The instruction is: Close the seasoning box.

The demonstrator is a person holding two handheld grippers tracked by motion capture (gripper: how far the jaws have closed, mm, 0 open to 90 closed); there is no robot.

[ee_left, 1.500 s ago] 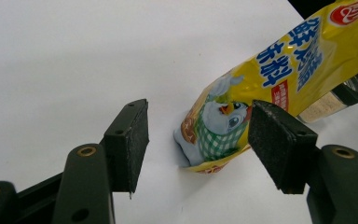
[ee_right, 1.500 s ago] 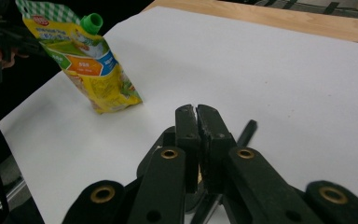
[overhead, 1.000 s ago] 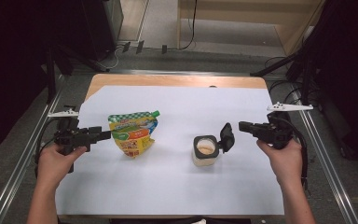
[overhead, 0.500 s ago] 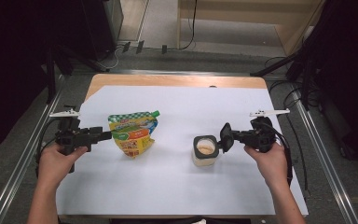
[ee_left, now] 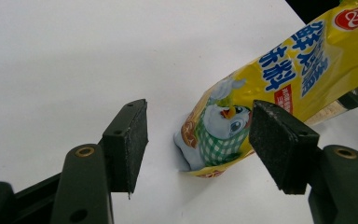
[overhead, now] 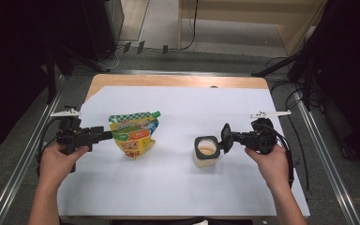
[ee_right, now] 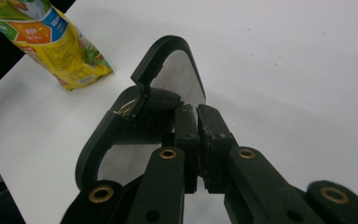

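With my right gripper [overhead: 227, 138] pinched shut on the flip lid [ee_right: 168, 77] of the jar [overhead: 206, 151] mid-worktop [overhead: 178, 187], a tug could tip it, while my left gripper [ee_left: 198, 140] straddles the pouch [overhead: 135, 134] corner, fingers open and untouching.

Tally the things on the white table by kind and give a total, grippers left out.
Pouches: 1, the yellow pouch
Jars: 1, the open jar
Lids: 1, the black lid, hinged up at the jar's rim
Total: 3
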